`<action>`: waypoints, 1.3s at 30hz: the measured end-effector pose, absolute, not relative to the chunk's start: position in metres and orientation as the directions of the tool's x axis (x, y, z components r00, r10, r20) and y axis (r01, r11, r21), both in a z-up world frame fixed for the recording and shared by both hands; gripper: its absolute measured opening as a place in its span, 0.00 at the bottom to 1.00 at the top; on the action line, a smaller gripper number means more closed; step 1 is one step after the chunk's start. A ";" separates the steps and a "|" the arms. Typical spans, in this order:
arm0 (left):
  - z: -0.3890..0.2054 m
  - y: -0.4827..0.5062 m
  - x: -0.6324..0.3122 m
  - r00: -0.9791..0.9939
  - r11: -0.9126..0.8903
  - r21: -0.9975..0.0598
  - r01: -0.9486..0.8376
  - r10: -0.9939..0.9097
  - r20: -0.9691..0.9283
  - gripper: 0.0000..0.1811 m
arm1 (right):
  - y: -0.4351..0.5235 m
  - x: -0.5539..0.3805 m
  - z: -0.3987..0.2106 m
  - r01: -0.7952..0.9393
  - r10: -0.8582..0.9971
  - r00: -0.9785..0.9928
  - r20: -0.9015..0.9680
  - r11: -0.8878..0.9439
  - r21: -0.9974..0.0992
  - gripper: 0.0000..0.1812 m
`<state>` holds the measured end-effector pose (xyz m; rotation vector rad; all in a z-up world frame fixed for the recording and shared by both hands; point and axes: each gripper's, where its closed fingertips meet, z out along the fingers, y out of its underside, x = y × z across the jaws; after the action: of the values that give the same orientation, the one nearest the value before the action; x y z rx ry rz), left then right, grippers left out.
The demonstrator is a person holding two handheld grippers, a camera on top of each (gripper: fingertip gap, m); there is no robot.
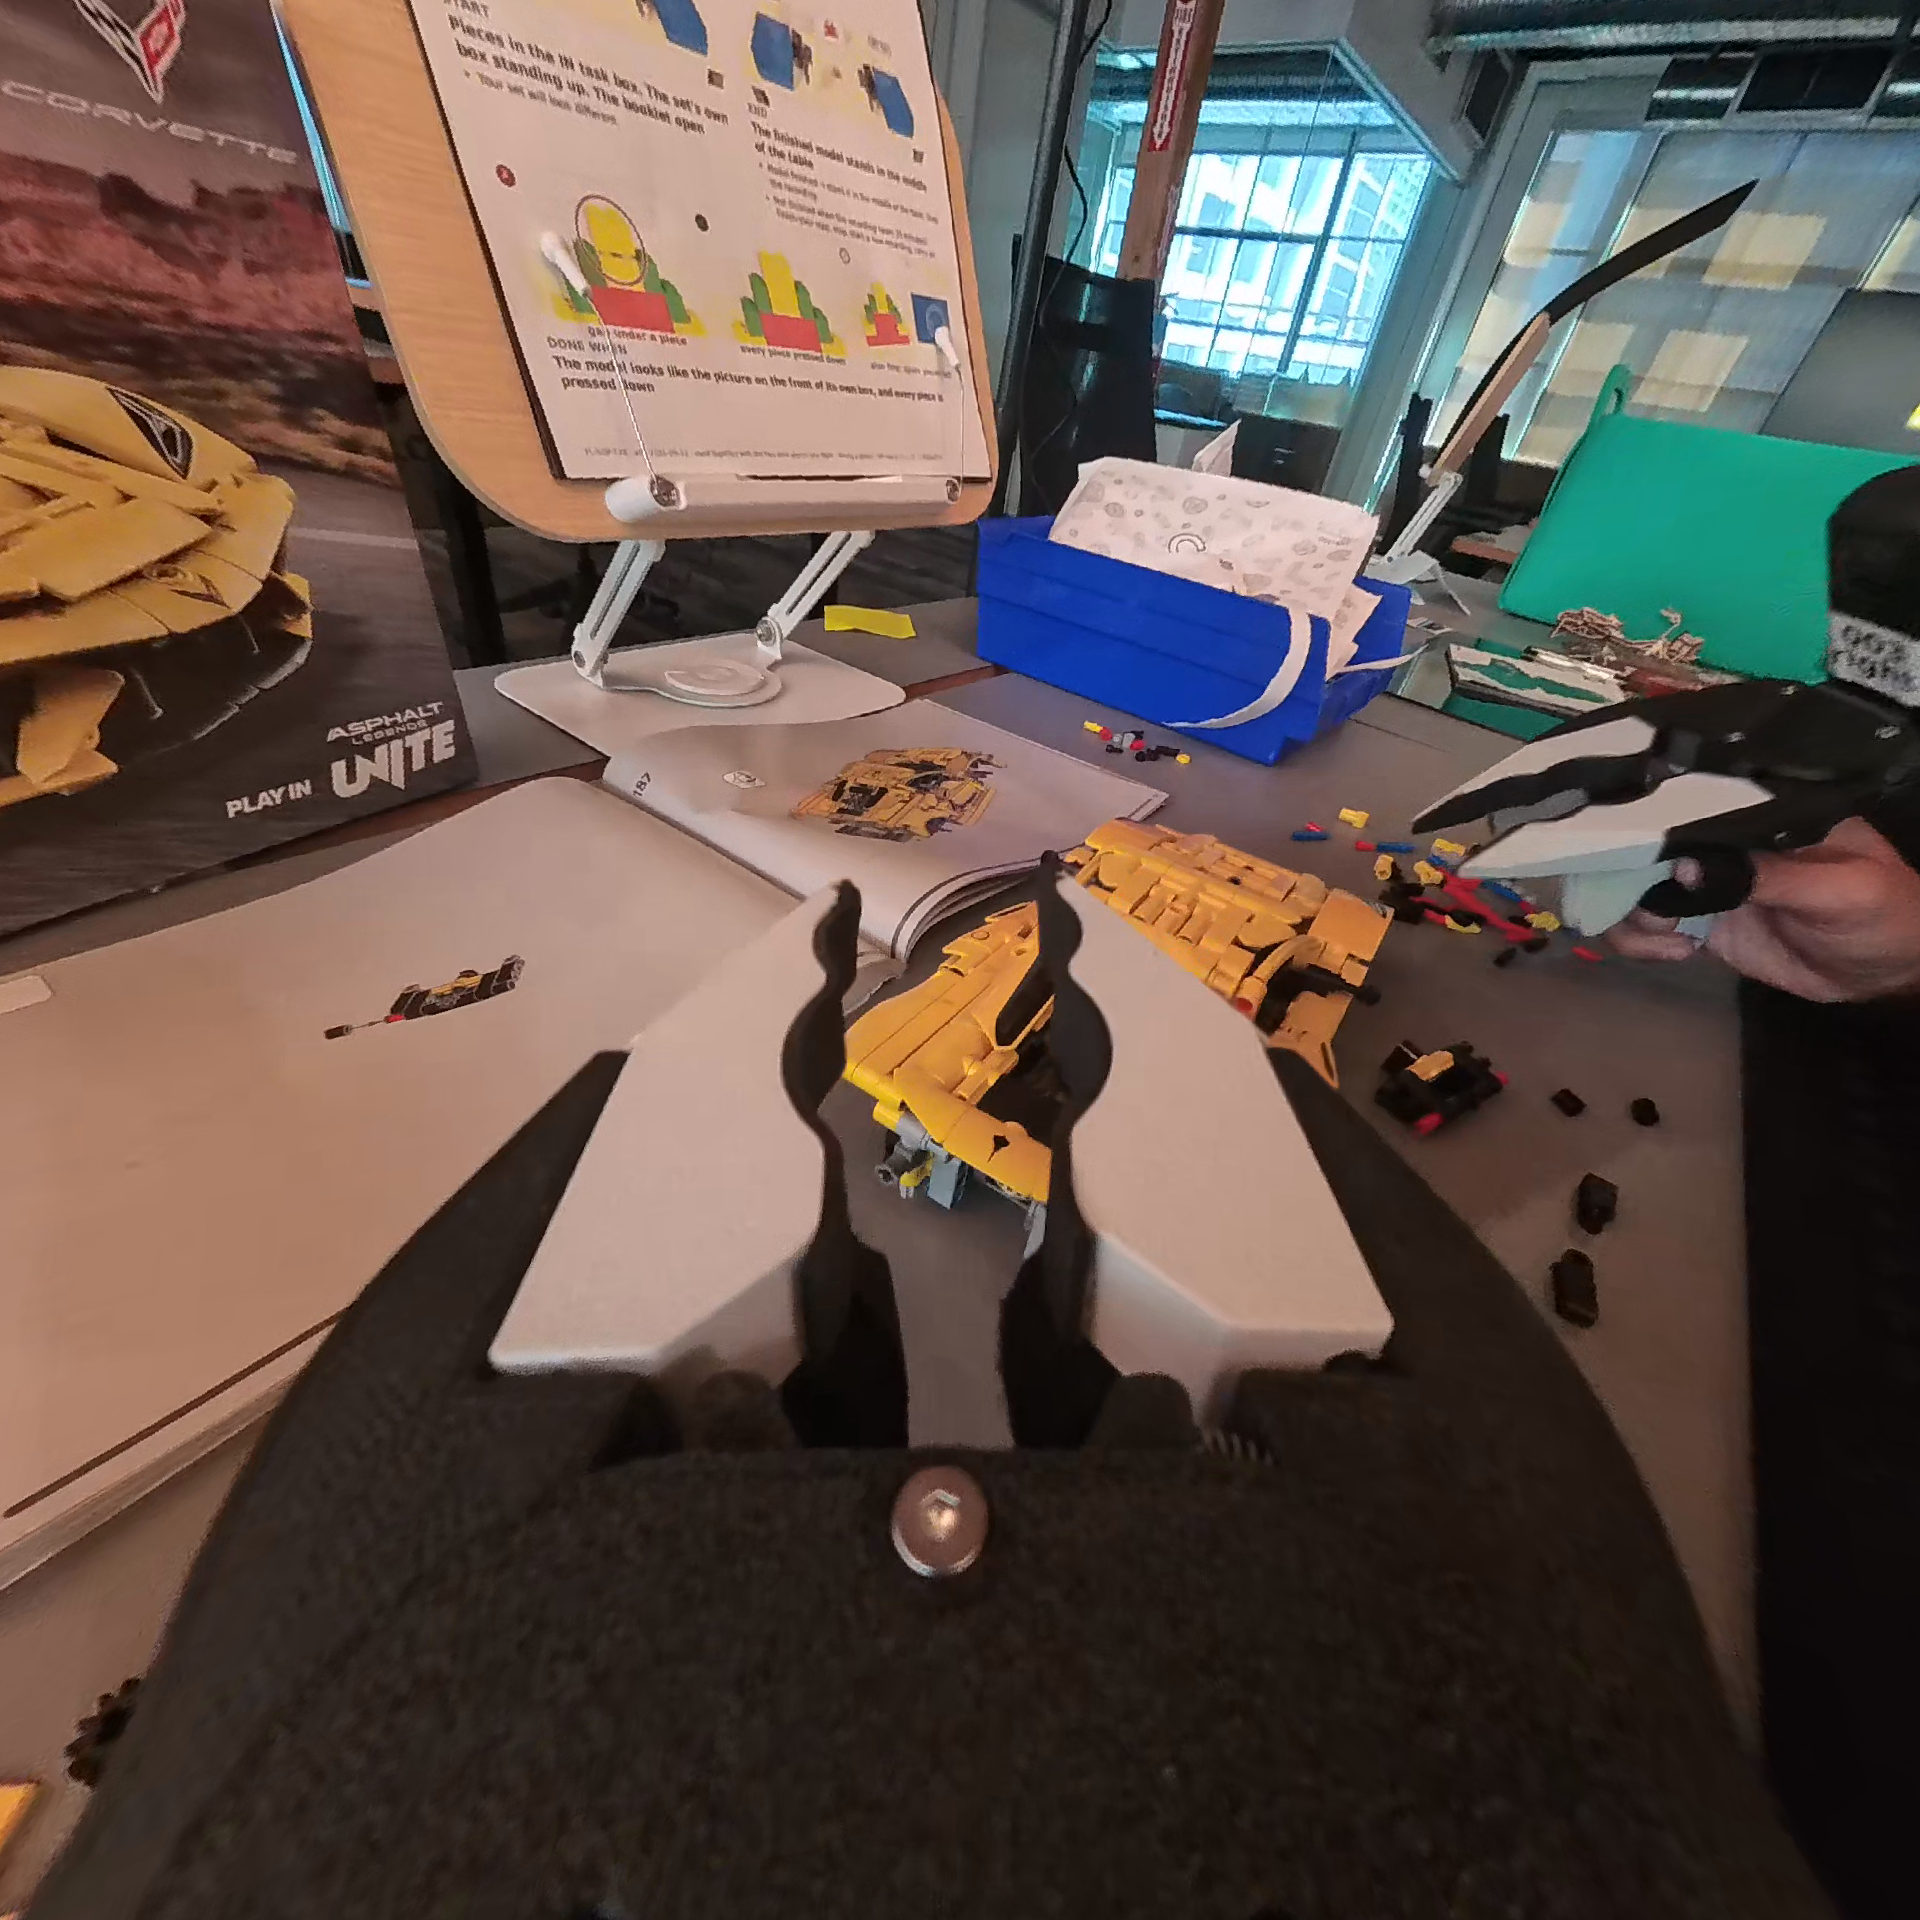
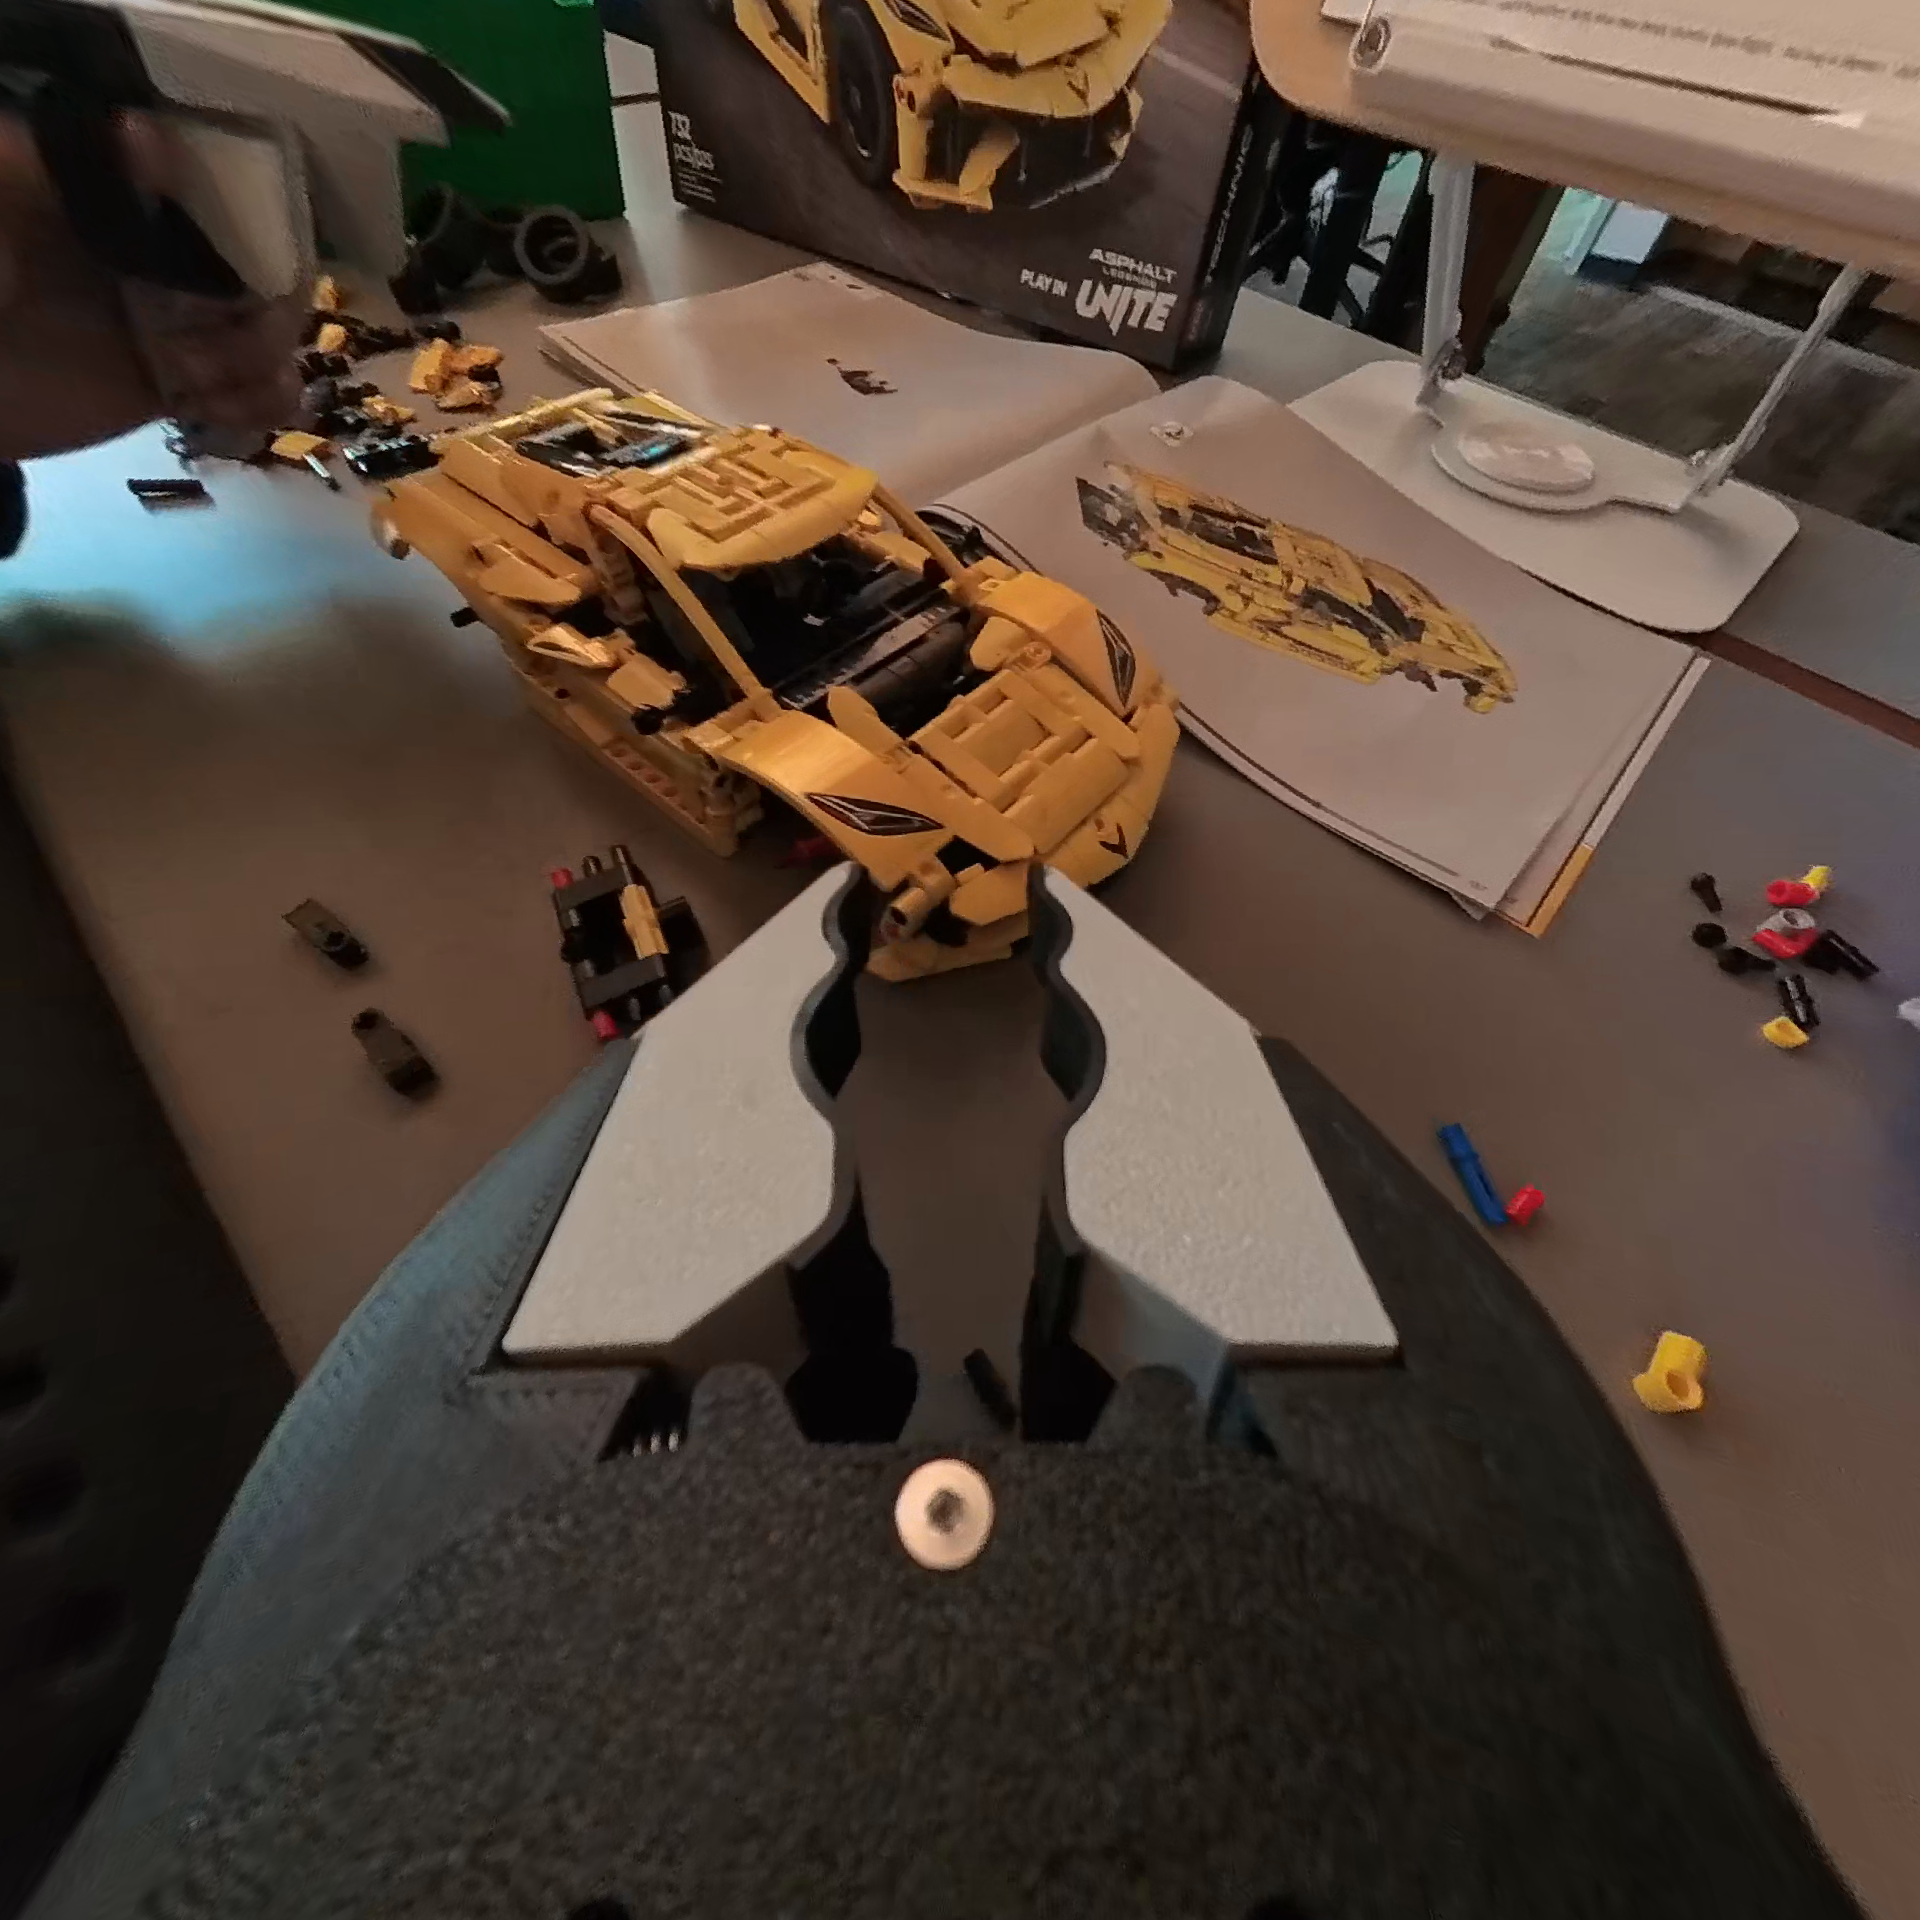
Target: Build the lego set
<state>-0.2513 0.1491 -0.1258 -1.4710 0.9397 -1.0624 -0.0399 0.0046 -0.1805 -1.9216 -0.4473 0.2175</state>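
Note:
The part-built yellow Lego car (image 1: 1195, 935) stands on the grey table, next to the open booklet (image 1: 883, 800). My left gripper (image 1: 948, 883) is open and empty, held above the table; the car shows through its gap. My right gripper (image 2: 940, 878) is open and empty, and the car's nose (image 2: 966, 831) lies beyond its tips. In the left wrist view the right gripper (image 1: 1444, 847) hovers right of the car, over loose pieces (image 1: 1455, 904). The left gripper (image 2: 457, 125) shows blurred at the top left of the right wrist view. A small black and yellow sub-assembly (image 2: 618, 935) lies near the car.
The set's box (image 1: 156, 468) stands at the left. A sheet stand (image 1: 675, 260) and a blue bin (image 1: 1164, 634) are at the back. Black tyres (image 2: 551, 249) and yellow and black pieces (image 2: 447, 369) lie behind the car. Small coloured pieces (image 2: 1787, 935) are scattered at the right. The grippers' ends are close to 25 cm from one another.

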 end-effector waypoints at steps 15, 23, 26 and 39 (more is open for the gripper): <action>-0.128 0.153 -0.254 0.302 -0.188 -0.982 -0.007 -0.937 0.177 0.19 | -0.003 -0.050 -0.175 0.189 0.437 0.899 0.040 -0.305 -0.933 0.19; -0.131 0.148 -0.249 0.295 -0.163 -0.986 -0.042 -0.945 0.144 0.19 | -0.023 -0.090 -0.193 0.267 0.642 0.766 -0.030 -0.360 -0.894 0.17; -0.129 0.145 -0.249 0.288 -0.159 -0.986 -0.044 -0.947 0.140 0.19 | -0.028 -0.105 -0.210 0.389 0.690 0.723 0.030 -0.371 -0.844 0.17; -0.118 0.125 -0.242 0.220 -0.153 -0.988 -0.026 -0.965 0.143 0.19 | -0.023 -0.113 -0.239 0.449 0.714 0.699 -0.030 -0.472 -0.759 0.19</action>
<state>-0.2423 0.1249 -0.1183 -1.4453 1.0009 -1.1295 -0.1126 -0.0226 -0.2387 -2.1449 -0.8841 0.4453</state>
